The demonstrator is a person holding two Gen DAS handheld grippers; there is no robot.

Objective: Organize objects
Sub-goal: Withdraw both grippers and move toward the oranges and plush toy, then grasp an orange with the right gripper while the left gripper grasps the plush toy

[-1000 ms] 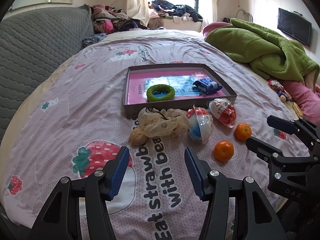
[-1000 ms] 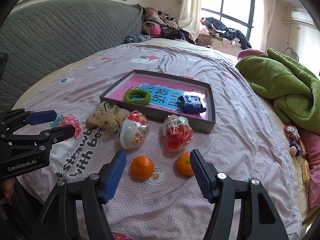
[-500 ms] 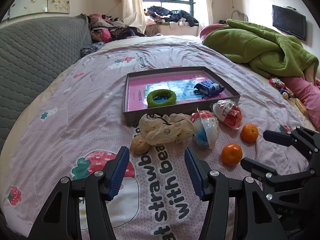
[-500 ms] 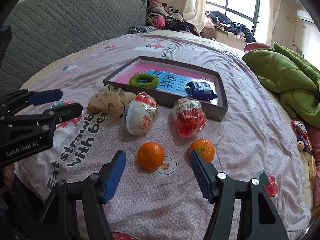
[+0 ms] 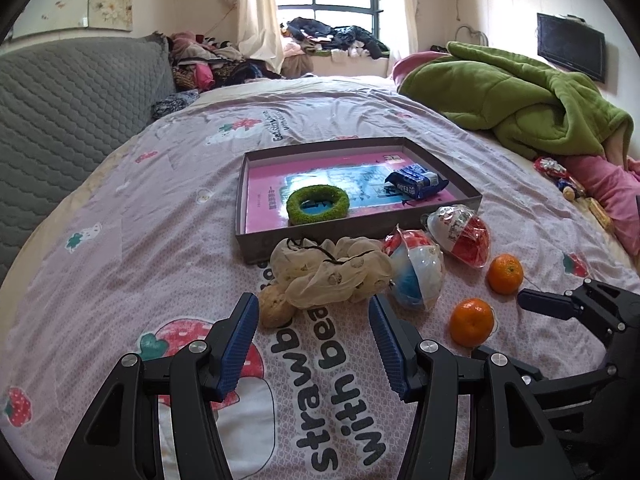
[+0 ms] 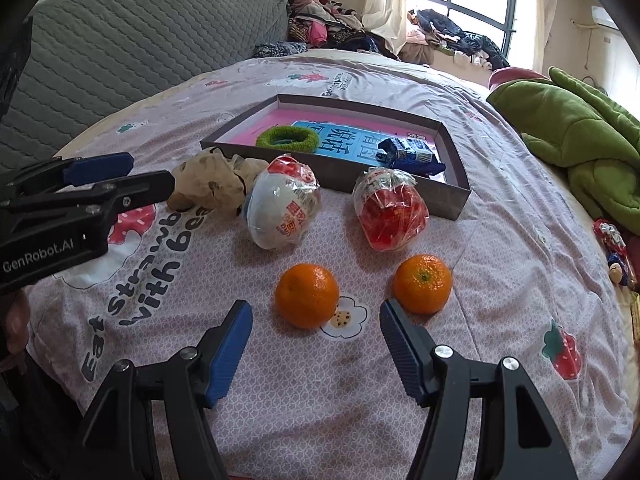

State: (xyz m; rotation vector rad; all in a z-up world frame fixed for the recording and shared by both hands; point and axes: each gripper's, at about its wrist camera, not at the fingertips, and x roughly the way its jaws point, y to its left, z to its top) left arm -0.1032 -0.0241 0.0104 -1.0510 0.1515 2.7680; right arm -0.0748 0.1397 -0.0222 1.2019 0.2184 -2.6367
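Observation:
A grey box lid with a pink inside (image 5: 256,240) (image 6: 456,200) lies on the bed and holds a green ring (image 5: 318,203) (image 6: 287,138) and a blue packet (image 5: 416,182) (image 6: 408,154). In front of it lie a cream scrunchie (image 5: 328,272) (image 6: 212,184), a blue-and-white toy egg (image 5: 416,276) (image 6: 282,214), a red toy egg (image 5: 460,236) (image 6: 390,208) and two oranges (image 6: 307,295) (image 6: 423,284). My left gripper (image 5: 312,320) is open, just short of the scrunchie. My right gripper (image 6: 316,328) is open, just short of the nearer orange (image 5: 472,322).
A green blanket (image 5: 520,92) is heaped at the right of the bed. Wrapped sweets (image 5: 556,172) lie near it. A grey quilted headboard (image 5: 60,112) stands at the left. Clothes are piled by the window (image 5: 336,36).
Both grippers have moved forward and lower toward the objects. The left one has neared the scrunchie, the right one the oranges. Both stayed open.

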